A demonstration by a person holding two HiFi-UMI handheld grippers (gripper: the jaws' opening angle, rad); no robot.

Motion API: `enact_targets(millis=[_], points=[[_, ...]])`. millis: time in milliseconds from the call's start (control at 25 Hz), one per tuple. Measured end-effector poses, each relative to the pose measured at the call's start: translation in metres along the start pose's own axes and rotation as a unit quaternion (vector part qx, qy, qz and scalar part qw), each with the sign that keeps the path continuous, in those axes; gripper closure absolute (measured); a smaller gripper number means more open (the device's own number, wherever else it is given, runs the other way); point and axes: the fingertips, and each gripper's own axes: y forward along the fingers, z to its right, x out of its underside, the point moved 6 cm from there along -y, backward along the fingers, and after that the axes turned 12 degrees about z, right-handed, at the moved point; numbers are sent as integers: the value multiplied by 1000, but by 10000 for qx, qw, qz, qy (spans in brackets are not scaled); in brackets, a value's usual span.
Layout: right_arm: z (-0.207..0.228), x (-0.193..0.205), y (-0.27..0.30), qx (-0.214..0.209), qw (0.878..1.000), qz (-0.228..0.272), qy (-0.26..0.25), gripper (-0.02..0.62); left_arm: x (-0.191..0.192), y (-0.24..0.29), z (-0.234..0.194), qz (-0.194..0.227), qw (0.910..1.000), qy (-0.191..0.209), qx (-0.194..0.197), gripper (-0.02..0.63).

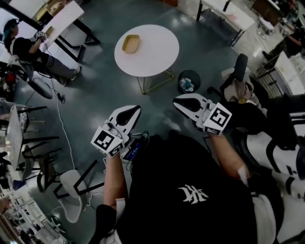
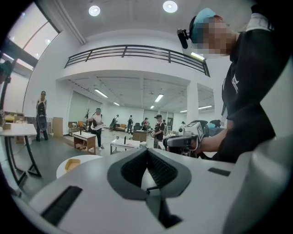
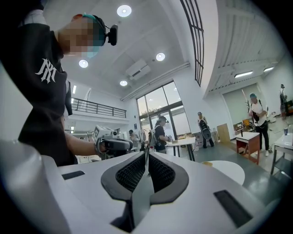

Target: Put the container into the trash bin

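A shallow tan container [image 1: 130, 44] lies on a round white table [image 1: 157, 55] ahead of me; it also shows small in the left gripper view [image 2: 72, 163] and the right gripper view [image 3: 207, 163]. A dark round trash bin [image 1: 189, 81] with some litter inside stands on the floor to the right of the table. My left gripper [image 1: 135, 109] and right gripper [image 1: 177, 100] are held up in front of my chest, well short of the table. Both are shut with nothing between their jaws, as each gripper's own view confirms [image 2: 147, 151] [image 3: 148, 157].
A seated person [image 1: 28, 47] works at a desk at the upper left. A loaded office chair [image 1: 238, 78] stands right of the bin. White desks [image 1: 228, 12] line the back, and a white chair [image 1: 71, 188] and cables sit at the lower left. Other people stand far off.
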Motion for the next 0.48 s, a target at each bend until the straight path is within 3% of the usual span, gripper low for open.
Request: enact_targets(millis=[480], points=[[-6,22,9,-238,9989,15,405,548,-6,-25,12,-66,9993,-179,-332,603]])
